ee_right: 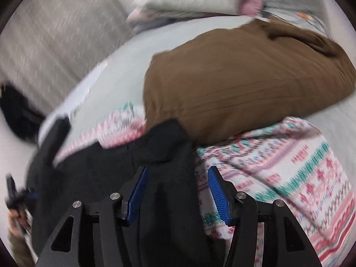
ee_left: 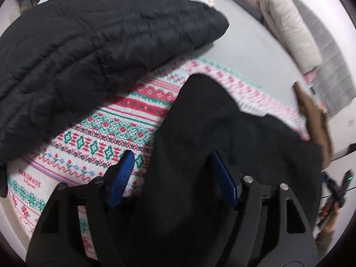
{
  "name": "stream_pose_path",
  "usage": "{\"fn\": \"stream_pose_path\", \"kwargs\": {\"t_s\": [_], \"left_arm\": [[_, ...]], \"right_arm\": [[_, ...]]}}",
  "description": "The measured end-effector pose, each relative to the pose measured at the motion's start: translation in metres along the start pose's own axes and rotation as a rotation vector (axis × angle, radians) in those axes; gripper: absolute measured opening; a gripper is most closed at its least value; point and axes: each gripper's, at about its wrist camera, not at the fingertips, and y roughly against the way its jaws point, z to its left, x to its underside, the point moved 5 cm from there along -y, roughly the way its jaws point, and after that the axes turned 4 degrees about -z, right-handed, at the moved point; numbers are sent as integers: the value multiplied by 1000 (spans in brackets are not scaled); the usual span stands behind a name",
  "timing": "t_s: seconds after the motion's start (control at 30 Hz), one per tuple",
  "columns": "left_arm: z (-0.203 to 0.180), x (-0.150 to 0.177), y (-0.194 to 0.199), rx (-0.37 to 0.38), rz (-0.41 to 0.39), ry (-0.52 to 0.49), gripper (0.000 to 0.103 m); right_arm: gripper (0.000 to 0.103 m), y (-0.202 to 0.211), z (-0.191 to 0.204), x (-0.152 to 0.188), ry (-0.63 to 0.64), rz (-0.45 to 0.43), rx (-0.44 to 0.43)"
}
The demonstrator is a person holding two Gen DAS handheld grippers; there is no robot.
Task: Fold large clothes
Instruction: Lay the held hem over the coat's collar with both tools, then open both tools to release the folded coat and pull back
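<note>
A plain black garment (ee_left: 211,133) lies over a white, red and green patterned blanket (ee_left: 124,120). My left gripper (ee_left: 172,155) is open, its blue fingers (ee_left: 124,166) wide apart, with the black cloth draped between them and over the right one. In the right wrist view the same black garment (ee_right: 164,169) runs between the open blue fingers (ee_right: 217,191) of my right gripper (ee_right: 176,172). Neither gripper pinches the cloth. The view is blurred.
A black quilted jacket (ee_left: 89,55) lies piled at the left on the blanket. A brown garment (ee_right: 244,77) lies on the blanket's far right side. Pillows (ee_left: 287,24) and folded cloth sit by the grey headboard. The other gripper (ee_right: 15,195) shows at lower left.
</note>
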Motion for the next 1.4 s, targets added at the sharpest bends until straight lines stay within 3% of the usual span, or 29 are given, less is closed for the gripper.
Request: {"fn": "stream_pose_path", "kwargs": {"t_s": [0.07, 0.1, 0.13, 0.17, 0.27, 0.4, 0.47, 0.53, 0.63, 0.73, 0.83, 1.0, 1.07, 1.13, 1.27, 1.4], "left_arm": [[-5, 2, -7, -11, -10, -37, 47], [-7, 3, -8, -22, -19, -54, 17], [-6, 5, -6, -59, -37, -65, 7], [-6, 5, -1, -58, -62, -73, 6], [-5, -2, 22, -45, -168, -69, 6], [-2, -15, 56, -18, -270, -8, 5], [-10, -17, 67, -46, -333, -14, 5], [-14, -17, 63, -82, -364, -29, 5], [-5, -5, 23, -191, -279, -32, 5], [4, 7, -12, -218, -209, -29, 6], [4, 3, -7, -197, -222, -28, 7], [21, -1, 14, -89, -227, 80, 13], [27, -1, 39, -56, -260, 108, 17], [28, 4, 64, -75, -295, 118, 32], [18, 34, 111, -90, -300, 120, 36], [-46, 95, 139, -69, -281, -71, 43]], "right_arm": [[55, -14, 10, 5, 63, 8, 18], [49, -21, 13, 7, 88, 21, 34], [19, -28, 15, 10, 113, 36, 57], [9, -31, 17, 13, 142, 46, 83], [6, -7, 20, 10, 180, -63, 83], [5, 48, 0, -14, 39, -226, 18], [5, 68, -8, -22, -14, -281, -3], [3, 74, -12, -28, -44, -310, 33], [1, 52, -27, -20, -62, -249, 139], [1, -1, -40, 15, -27, -85, 183], [2, -22, -40, 31, 30, -31, 221], [3, 7, -33, 22, 41, -80, 249], [4, 27, -30, 22, 29, -101, 237], [5, 57, -22, 25, 15, -132, 218], [20, 99, 11, 37, -13, -142, 118], [37, 118, 74, 75, 29, -98, -20]]}}
